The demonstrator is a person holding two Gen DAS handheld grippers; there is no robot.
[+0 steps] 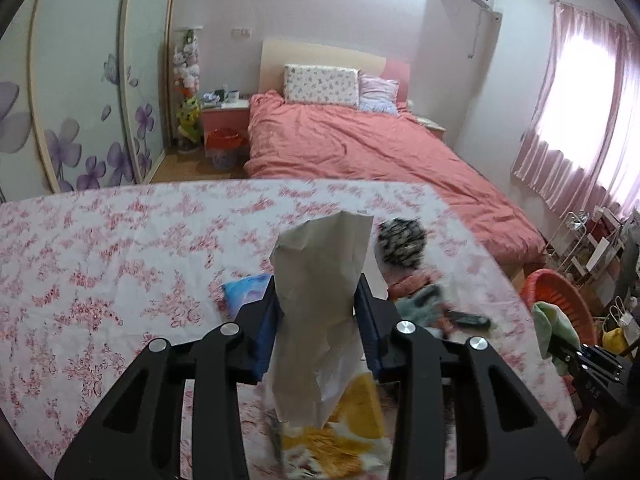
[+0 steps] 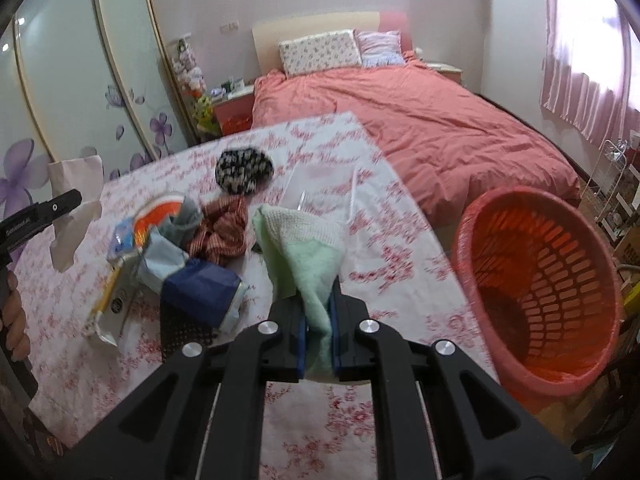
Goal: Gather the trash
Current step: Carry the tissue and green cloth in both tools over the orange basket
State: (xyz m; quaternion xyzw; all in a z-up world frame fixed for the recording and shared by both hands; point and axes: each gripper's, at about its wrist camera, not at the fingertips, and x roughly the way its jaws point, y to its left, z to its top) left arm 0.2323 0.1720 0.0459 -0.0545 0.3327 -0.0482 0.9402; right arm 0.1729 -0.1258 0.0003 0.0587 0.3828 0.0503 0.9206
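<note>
Paper [image 1: 320,280] clamped in our left gripper [image 1: 318,300] and cloth [image 2: 308,256] pinched in the right gripper [image 2: 318,320] hung loosely, so we judged either could slip short of the basket [image 2: 480,220].

Left gripper [image 1: 316,300] is clamped on a crumpled grey paper bag [image 1: 320,280], which stands upright between the blue pads and hangs torn below them. Beneath lies a floral tablecloth [image 1: 100,260] carrying a blue wrapper [image 1: 244,290], a black-and-white knitted item [image 1: 402,242] and a yellow packet [image 1: 352,432]. At the right edge, the right gripper [image 1: 560,350] holds a green cloth [image 1: 554,326] near an orange basket [image 1: 568,296].
</note>
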